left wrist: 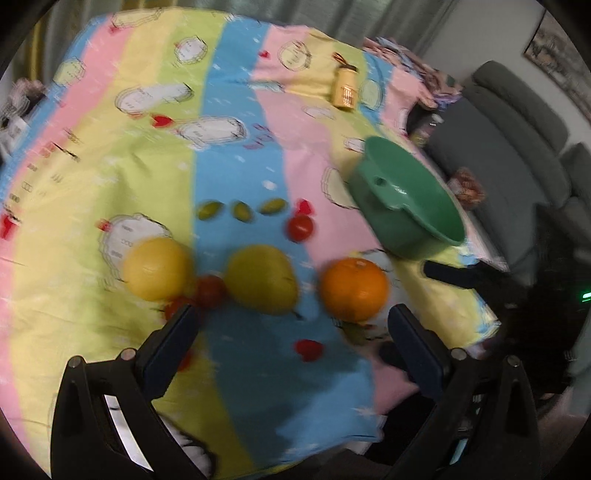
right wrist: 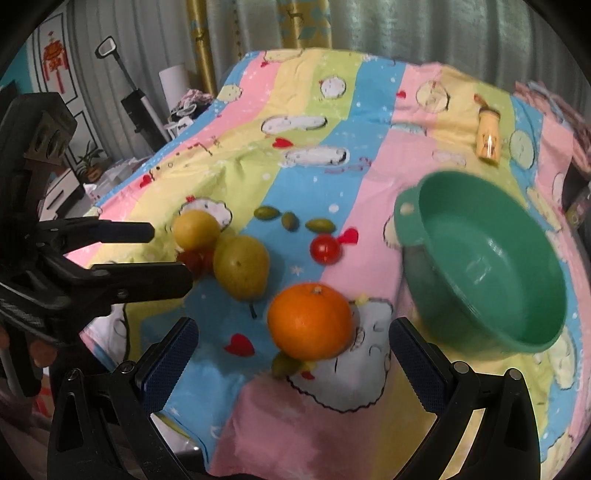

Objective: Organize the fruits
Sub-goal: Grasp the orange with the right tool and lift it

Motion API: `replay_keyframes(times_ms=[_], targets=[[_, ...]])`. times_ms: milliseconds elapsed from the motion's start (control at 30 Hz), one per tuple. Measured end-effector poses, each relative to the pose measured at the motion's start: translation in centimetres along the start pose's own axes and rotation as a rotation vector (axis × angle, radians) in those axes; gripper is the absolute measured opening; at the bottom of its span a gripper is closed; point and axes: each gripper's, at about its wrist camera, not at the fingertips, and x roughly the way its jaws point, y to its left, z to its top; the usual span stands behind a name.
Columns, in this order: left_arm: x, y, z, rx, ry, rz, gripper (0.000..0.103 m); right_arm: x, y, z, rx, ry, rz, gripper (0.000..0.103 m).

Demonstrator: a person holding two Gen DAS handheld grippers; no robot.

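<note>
On the striped cloth lie an orange [left wrist: 354, 290] [right wrist: 310, 326], a green-yellow pear [left wrist: 263, 280] [right wrist: 242, 272], a yellow round fruit [left wrist: 156, 268] [right wrist: 195, 230], three small green olives [left wrist: 242, 210] [right wrist: 289, 220] and red tomatoes [left wrist: 301, 228] [right wrist: 325, 249]. A green bowl [left wrist: 410, 201] [right wrist: 487, 271] stands empty to the right. My left gripper [left wrist: 291, 332] is open above the near edge, short of the pear and orange; it also shows in the right wrist view [right wrist: 168, 254], beside the yellow fruit. My right gripper [right wrist: 293, 347] is open, just short of the orange.
A small yellow jar [left wrist: 346, 88] [right wrist: 488, 138] stands at the far right of the table. A grey sofa [left wrist: 517, 122] sits beyond the table's right edge. Curtains [right wrist: 332, 22] hang behind the table.
</note>
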Motion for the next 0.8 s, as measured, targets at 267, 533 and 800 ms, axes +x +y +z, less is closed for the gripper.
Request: replay_keyframes(times_ms=[267,533,800], targets=[[3.1,-1.8,-0.6,-0.047,0.095,-0.17,0.1,1.9,-1.5,-1.2,0.044,-0.004,0.07,0.095],[5.9,-1.9,0.1,-0.118,0.176,-0.257,0.085,3.4,-2.1,-0.7,0.021,-0.003,0.098,0.087],[7.2,-2.5,1.0,-0.097,0.188,-0.246,0.079,4.0,-2.7,-0.4,0.007,-0.006,0.109,0.08]])
